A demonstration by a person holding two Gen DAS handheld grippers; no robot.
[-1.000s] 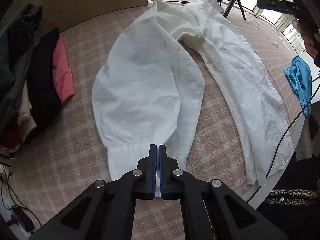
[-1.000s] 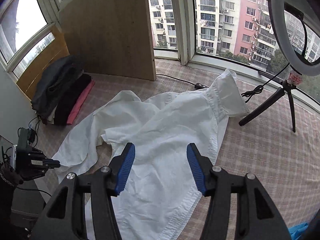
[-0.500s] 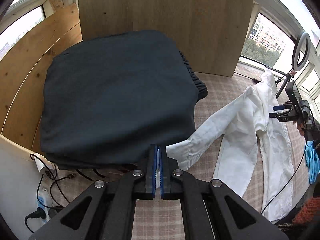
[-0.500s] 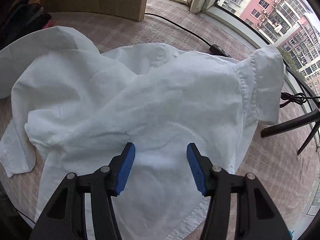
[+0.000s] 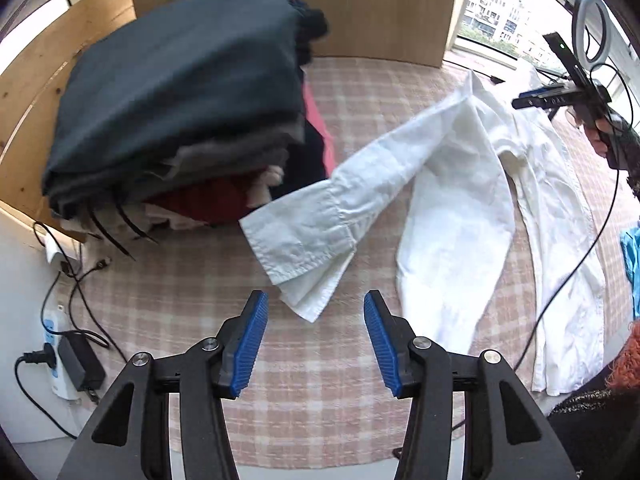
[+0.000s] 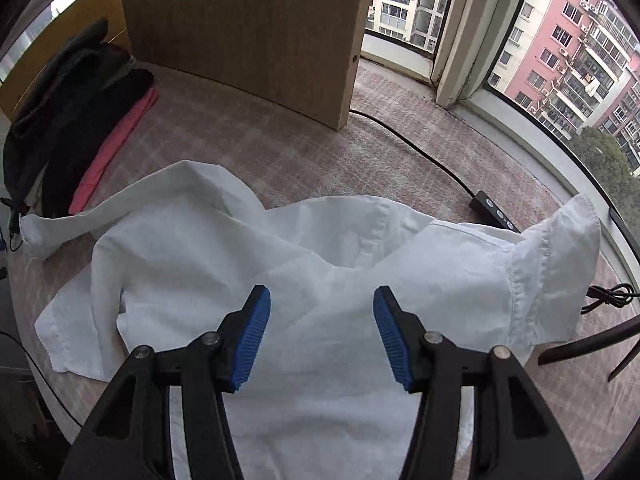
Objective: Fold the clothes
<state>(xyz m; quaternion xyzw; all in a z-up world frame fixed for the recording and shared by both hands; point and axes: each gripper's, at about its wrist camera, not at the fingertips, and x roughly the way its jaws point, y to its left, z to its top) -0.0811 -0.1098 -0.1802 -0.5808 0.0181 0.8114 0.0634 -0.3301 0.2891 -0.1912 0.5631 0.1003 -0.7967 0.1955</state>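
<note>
A white shirt (image 5: 460, 184) is seen spread across a tabletop (image 5: 320, 400) covered in pink-and-cream check cloth, its body running away toward the window side and one long sleeve (image 5: 360, 184) stretched out toward a stack of folded clothes (image 5: 180, 92). The sleeve's cuff (image 5: 300, 240) lies flat on the check cloth just ahead of the left tool (image 5: 312, 340), whose blue-padded jaws are caught opening, with only the lowest corner of the cuff fabric reaching toward the gap and neither pad touching it. The stack, topped by a dark grey garment with red, pink and black pieces beneath, is set against a wooden panel (image 5: 360, 8) at the tabletop's far edge. A power strip (image 5: 56, 356) and cables are visible at the lower left, and a ring light (image 5: 592, 28) stands by the window.

From the right wrist view, the right tool (image 6: 320, 328) is shown held over the shirt's upper back (image 6: 320, 360), jaws standing apart and gripping nothing, white fabric filling the space below them. The collar (image 6: 556, 280) is turned up at the right, beside a black cable and its inline control (image 6: 496, 212). The same right tool (image 5: 560, 92), held in a hand (image 5: 604, 136), can be picked out in the left wrist view above the shirt's far end. A blue cloth (image 5: 632, 256) is glimpsed at the right edge of the tabletop.
</note>
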